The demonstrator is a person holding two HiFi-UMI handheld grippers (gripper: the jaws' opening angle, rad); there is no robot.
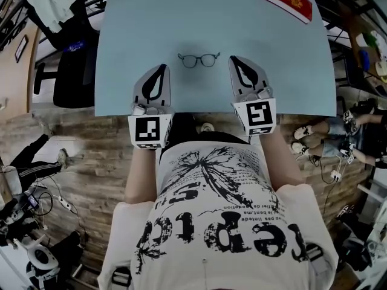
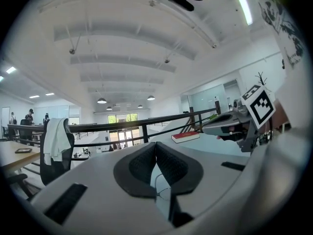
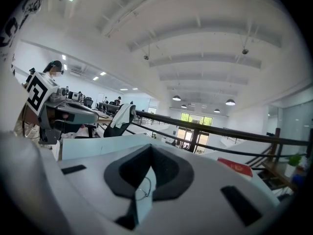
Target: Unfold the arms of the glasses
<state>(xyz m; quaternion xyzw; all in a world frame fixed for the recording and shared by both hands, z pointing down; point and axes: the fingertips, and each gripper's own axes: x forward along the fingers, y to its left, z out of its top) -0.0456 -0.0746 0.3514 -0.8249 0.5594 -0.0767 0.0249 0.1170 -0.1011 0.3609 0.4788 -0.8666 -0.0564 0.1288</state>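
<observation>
Left gripper (image 1: 161, 69) and right gripper (image 1: 234, 60) sit closed and empty either side of the glasses (image 1: 199, 60) on the bench (image 1: 181, 17), guessing one per arm.

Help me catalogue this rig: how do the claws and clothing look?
The left claw and right claw are grey tapered shells with black pads, each bearing a white cube with black square markers. The T-shirt is white with black print.
</observation>
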